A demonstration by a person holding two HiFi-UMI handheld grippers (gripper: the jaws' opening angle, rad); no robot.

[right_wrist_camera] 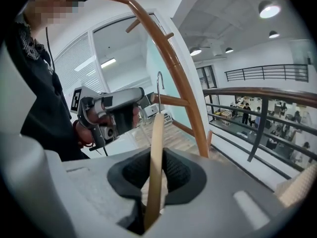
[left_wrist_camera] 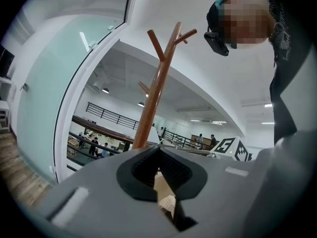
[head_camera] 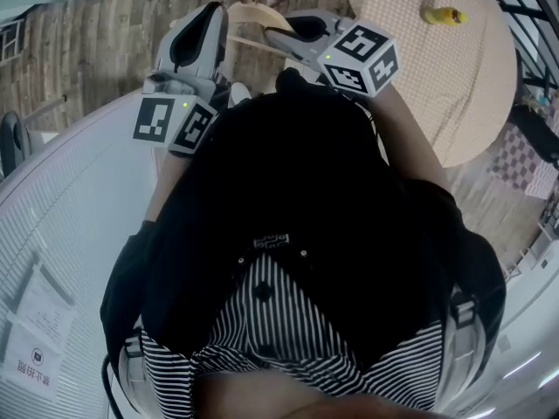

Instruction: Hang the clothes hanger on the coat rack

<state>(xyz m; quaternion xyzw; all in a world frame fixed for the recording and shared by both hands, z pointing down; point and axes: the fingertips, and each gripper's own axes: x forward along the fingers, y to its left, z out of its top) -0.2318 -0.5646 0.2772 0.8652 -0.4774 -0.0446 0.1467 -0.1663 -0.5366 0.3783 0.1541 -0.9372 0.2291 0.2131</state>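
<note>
Right gripper is pinching the clothes hanger, left gripper is sitting closed and seemingly empty — the tilting hook, mid-frame, is probably risking missing the coat rack branch.

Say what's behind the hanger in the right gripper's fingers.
Behind the hanger stand the coat rack and, leftward, the left gripper. Whatever lies straight behind its wood is hidden.
</note>
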